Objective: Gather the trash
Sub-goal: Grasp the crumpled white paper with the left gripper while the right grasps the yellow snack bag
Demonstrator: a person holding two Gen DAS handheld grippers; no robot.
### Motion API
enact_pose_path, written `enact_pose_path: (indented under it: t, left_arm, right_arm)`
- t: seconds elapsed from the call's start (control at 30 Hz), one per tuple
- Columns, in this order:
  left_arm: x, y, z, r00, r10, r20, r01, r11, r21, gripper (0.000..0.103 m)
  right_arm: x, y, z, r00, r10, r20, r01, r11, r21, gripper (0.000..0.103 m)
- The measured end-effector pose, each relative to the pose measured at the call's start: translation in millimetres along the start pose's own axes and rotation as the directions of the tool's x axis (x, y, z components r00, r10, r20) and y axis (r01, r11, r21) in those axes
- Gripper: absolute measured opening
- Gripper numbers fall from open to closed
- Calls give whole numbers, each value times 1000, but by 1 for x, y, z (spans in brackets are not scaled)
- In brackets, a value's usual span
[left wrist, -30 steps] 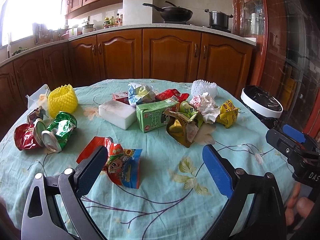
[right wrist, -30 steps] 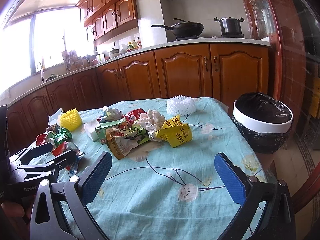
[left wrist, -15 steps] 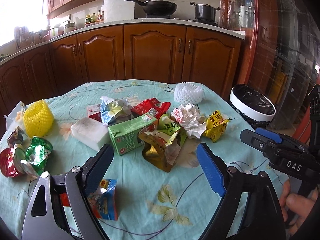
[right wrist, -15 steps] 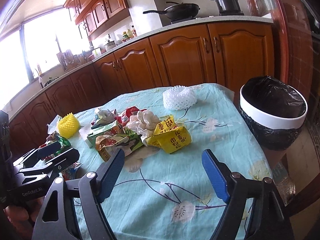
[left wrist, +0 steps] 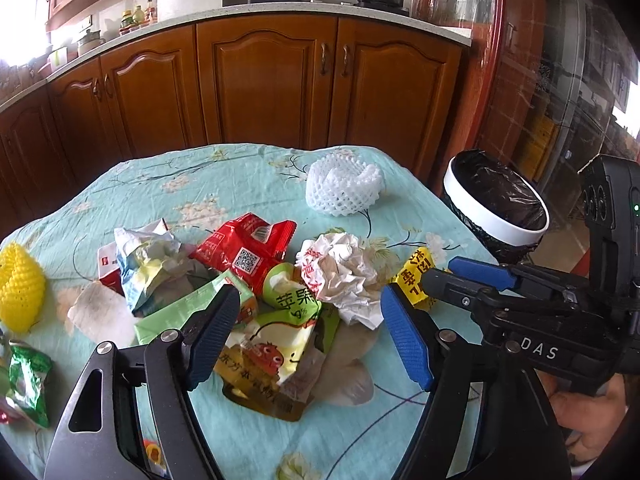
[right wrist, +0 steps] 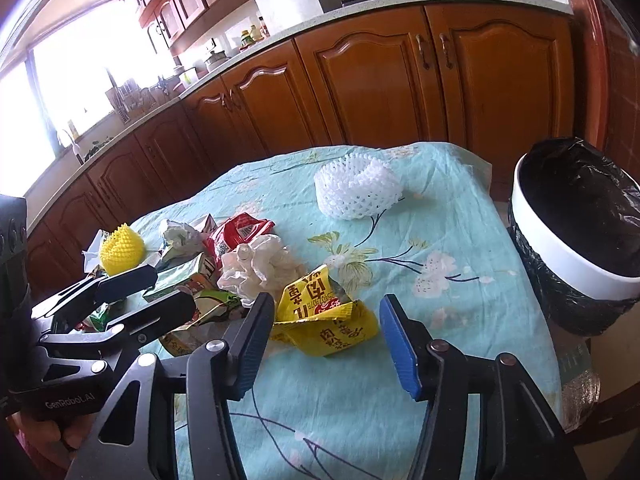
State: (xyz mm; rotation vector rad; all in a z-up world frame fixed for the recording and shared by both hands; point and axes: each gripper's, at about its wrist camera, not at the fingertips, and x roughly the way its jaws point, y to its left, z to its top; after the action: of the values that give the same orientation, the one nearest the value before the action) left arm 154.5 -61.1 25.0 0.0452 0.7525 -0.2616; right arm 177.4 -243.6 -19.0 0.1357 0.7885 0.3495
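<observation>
Trash is piled on a table under a teal flowered cloth (left wrist: 224, 184). My left gripper (left wrist: 308, 332) hangs over a yellow-green juice pouch (left wrist: 280, 344) that lies between its blue pads; its jaws are closing and do not touch the pouch. My right gripper (right wrist: 324, 328) straddles a crumpled yellow wrapper (right wrist: 320, 320); its jaws are closing too, with the pads just clear of it. Each gripper shows in the other's view: the right gripper (left wrist: 468, 276) beside the yellow wrapper (left wrist: 412, 276), and the left gripper (right wrist: 152, 292) by the pile.
A white bin with a black liner (left wrist: 496, 216) (right wrist: 560, 264) stands off the table's right edge. On the cloth lie a white foam net (left wrist: 340, 192), crumpled white paper (left wrist: 344, 272), a red wrapper (left wrist: 244, 248), a green carton (left wrist: 176, 316) and a yellow foam net (left wrist: 20, 288). Wooden cabinets stand behind.
Both grippers have moved forward to the pile and their jaws have narrowed. The pouch now lies between the left pads, and the yellow wrapper between the right ones.
</observation>
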Motion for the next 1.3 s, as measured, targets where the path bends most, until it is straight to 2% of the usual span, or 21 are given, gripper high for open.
enact_pose_path:
  t: [0.03,0.07,0.17,0.2,0.27,0.37,0.43,0.47,0.5,0.53,0.6,0.67,0.77,0.8,1.03,1.13,1.17,1.23,1.27,1.3]
  left_arm:
    - [4,0,3,1000,-2,-8,2,1000,1,73]
    - [8,1,5,1000,-5,-16,5,1000,0,72]
    - [21,-1,11,999,-14,-43,14,1000,2,68]
    - [24,-2,12,999,-15,-50,16,1000,5,67]
    - [31,-5,14,998,-14,-63,15,1000,20,62]
    - [41,-10,16,996,-23,-87,26,999,32,48]
    - [45,-13,17,995,-42,-96,45,998,33,34]
    - [46,-14,16,994,-43,-96,47,998,38,30]
    - [46,-16,16,994,-51,-95,56,997,45,19]
    - [46,-17,16,993,-62,-97,68,996,50,17]
    - [43,-21,15,995,-54,-84,61,996,73,14]
    - [40,-21,14,995,-63,-77,70,994,79,13]
    - [33,-17,14,996,-65,-60,69,995,69,12]
    - [29,-15,14,996,-67,-51,71,995,63,12]
    - [1,0,15,996,-86,8,86,996,11,12]
    - [-5,2,14,995,-93,19,93,996,6,12]
    - [-6,3,13,995,-94,21,94,996,6,12]
    - [-7,4,12,995,-93,22,93,996,0,12]
    - [-7,5,11,995,-94,21,94,996,-6,12]
    - [-8,5,11,995,-96,19,97,995,-13,12]
  right_arm:
    - [4,-2,2,1000,6,-13,-6,1000,1,42]
    - [8,-5,2,1000,20,-23,-20,1000,9,30]
    - [14,-12,2,998,61,-36,-59,998,35,20]
    - [13,-15,2,997,75,-33,-74,996,43,10]
    - [8,-18,2,995,96,-19,-95,994,56,5]
    - [1,-24,2,995,95,-8,-94,994,58,0]
    - [-3,-26,2,997,80,-9,-79,996,51,0]
    - [-5,-27,1,997,76,-7,-76,996,49,0]
    - [-6,-28,0,997,74,-8,-74,996,52,0]
    - [-7,-30,-2,997,77,-9,-77,995,62,0]
    - [-7,-32,-5,997,76,-13,-75,995,65,2]
    - [-8,-35,-7,995,97,-5,-97,991,90,11]
    - [-9,-42,-8,991,132,1,-131,979,154,35]
    - [-11,-42,-9,991,135,13,-136,978,158,39]
    - [-14,-33,-15,985,169,39,-174,967,189,42]
    - [-3,-26,-21,988,153,1,-151,972,180,42]
    - [1,-25,-24,986,164,-9,-159,969,188,37]
    - [8,-27,-26,984,179,-24,-171,965,199,20]
    - [9,-26,-26,982,185,-23,-177,964,198,9]
    - [8,-26,-26,982,188,-17,-181,964,194,3]
